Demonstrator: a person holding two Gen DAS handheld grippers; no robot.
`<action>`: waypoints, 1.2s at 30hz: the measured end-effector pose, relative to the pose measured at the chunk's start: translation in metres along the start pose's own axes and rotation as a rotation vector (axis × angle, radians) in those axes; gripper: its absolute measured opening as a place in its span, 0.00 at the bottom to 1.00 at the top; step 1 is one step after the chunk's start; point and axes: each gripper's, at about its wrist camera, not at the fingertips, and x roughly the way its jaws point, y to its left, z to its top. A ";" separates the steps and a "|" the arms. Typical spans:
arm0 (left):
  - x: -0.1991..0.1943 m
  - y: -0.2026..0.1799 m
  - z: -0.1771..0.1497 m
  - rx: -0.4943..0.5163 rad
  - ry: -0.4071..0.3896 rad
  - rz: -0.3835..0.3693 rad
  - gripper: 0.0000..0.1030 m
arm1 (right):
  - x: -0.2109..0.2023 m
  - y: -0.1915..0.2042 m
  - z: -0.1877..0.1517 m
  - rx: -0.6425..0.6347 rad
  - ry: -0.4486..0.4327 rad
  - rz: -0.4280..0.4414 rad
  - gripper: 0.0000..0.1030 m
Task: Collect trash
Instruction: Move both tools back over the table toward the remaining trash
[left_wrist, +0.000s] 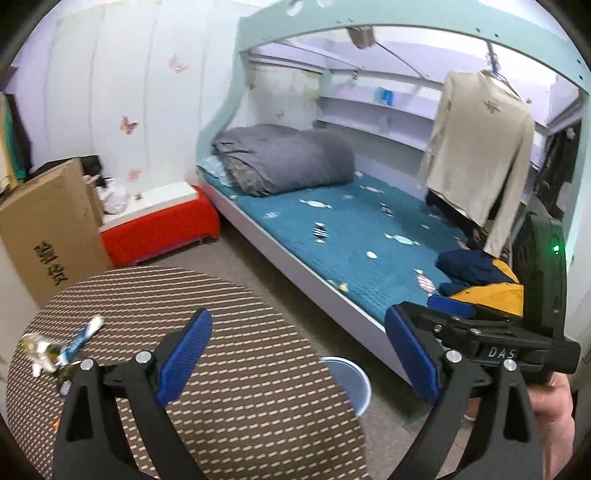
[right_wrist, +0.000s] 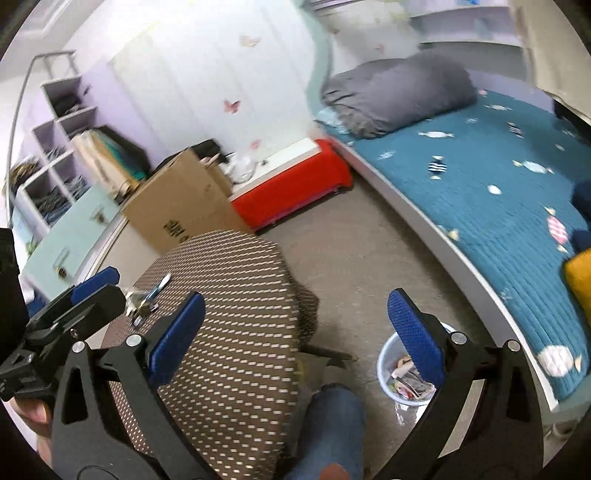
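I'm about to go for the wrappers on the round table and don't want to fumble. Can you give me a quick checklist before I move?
1. Left gripper open and holding nothing: ok.
2. Right gripper open and holding nothing: ok.
3. Wrappers in view on the table, near its left edge: ok.
4. Path to the wrappers free: ok, nothing else lies on the tabletop.
5. Bin within view on the floor beside the table, top open, already holding some trash: ok.
6. How many separate pieces make up the wrappers: cannot tell, they are blurred.
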 end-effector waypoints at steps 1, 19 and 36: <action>-0.006 0.008 -0.003 -0.011 -0.007 0.016 0.90 | 0.004 0.009 -0.001 -0.019 0.009 0.011 0.94; -0.059 0.166 -0.082 -0.226 -0.002 0.366 0.90 | 0.091 0.148 -0.028 -0.324 0.107 0.118 0.94; -0.034 0.244 -0.142 -0.306 0.173 0.461 0.90 | 0.199 0.229 -0.055 -0.602 0.335 0.167 0.94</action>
